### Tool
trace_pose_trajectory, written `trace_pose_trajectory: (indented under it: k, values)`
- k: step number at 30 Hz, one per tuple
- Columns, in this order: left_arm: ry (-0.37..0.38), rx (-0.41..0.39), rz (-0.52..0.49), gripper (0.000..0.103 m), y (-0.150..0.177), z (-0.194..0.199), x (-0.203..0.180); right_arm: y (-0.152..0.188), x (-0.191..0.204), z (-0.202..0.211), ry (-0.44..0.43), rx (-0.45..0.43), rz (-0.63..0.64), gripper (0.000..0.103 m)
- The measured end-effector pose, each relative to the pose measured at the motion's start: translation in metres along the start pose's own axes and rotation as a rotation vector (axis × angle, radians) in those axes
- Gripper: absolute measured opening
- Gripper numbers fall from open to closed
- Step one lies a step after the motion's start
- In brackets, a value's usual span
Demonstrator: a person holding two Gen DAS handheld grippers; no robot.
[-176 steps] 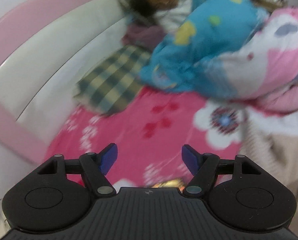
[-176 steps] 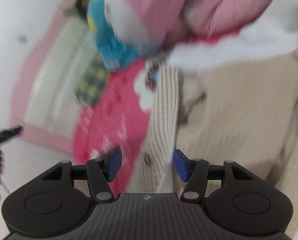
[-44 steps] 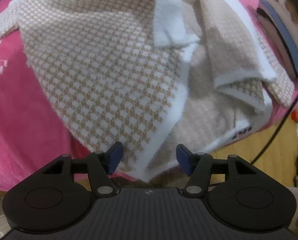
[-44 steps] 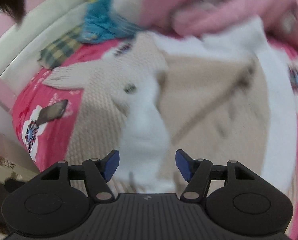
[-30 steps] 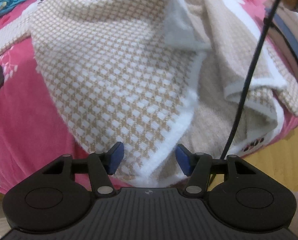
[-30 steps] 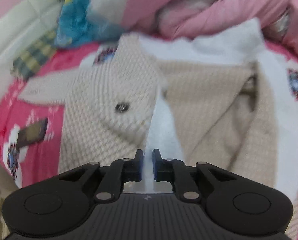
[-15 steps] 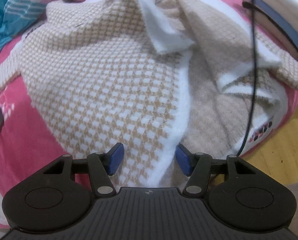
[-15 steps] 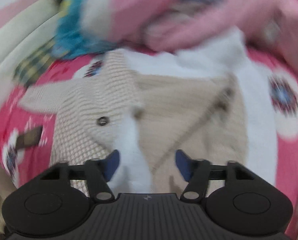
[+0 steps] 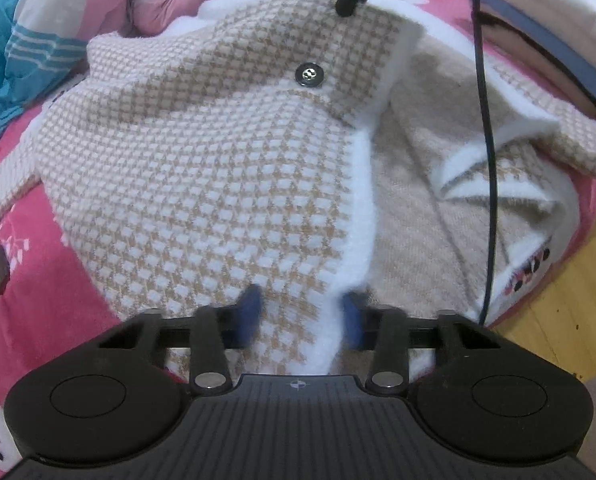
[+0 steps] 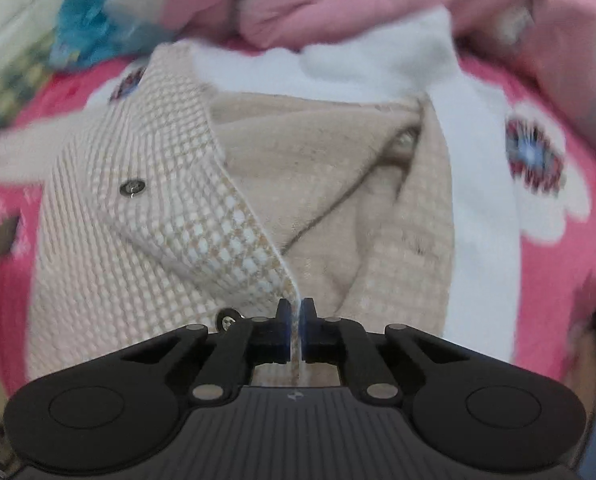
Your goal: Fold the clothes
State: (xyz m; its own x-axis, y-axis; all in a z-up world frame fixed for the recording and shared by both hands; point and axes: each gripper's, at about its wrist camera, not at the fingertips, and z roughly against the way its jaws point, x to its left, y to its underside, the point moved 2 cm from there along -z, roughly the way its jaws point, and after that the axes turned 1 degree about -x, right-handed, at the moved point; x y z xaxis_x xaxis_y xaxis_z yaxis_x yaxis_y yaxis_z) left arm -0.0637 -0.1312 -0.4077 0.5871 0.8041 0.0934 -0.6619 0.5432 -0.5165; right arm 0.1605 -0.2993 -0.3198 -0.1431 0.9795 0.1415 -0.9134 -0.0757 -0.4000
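One cardigan point(image 9: 202, 168), two buttons point(image 10: 132, 188); right gripper point(image 10: 296, 330) pinching edge, left gripper point(image 9: 302, 316) apart

The jacket point(image 9: 202, 168) lies on the bedsheet point(image 9: 38, 280), bedding pile point(image 9: 110, 4) behind it, folded stack point(image 9: 558, 52) to its right.

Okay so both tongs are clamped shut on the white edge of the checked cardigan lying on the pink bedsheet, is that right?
Not quite. Only the right tongs are shut on the white edge of the checked cardigan. The left wrist view shows the left tongs open, their blue pads either side of that edge. The cardigan does lie on the pink bedsheet.
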Motion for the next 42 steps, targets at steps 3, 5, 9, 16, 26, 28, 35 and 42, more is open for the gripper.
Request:
trace_pose_trajectory:
  k: [3,5,9,16,26,28,35,42]
  values:
    - [-0.019,-0.016,0.012,0.007,0.002,0.003,0.004,-0.005,-0.008,-0.003,-0.086,0.018,-0.087,0.004]
    - [-0.035,-0.04,0.054,0.004,0.003,0.018,0.008,-0.009,-0.016,0.003,-0.154,0.026,-0.152,0.004]
    - [-0.114,-0.117,0.159,0.003,0.011,0.063,0.028,-0.007,-0.03,0.038,-0.307,0.015,-0.281,0.004]
    - [-0.224,-0.024,0.432,0.003,0.063,0.098,0.059,0.053,-0.019,0.006,-0.386,0.232,-0.434,0.004]
    - [-0.128,-0.005,0.527,0.004,0.091,0.1,0.082,0.09,0.004,0.002,-0.459,0.292,-0.496,0.004]
    - [-0.073,0.032,0.547,0.004,0.099,0.091,0.089,0.102,0.002,-0.01,-0.403,0.34,-0.493,0.004]
    - [0.162,0.18,0.684,0.033,0.115,0.078,0.114,0.115,0.023,-0.042,-0.297,0.372,-0.281,0.005]
    - [0.274,0.161,0.912,0.061,0.118,0.085,0.147,0.115,0.037,-0.037,-0.268,0.349,-0.168,0.007]
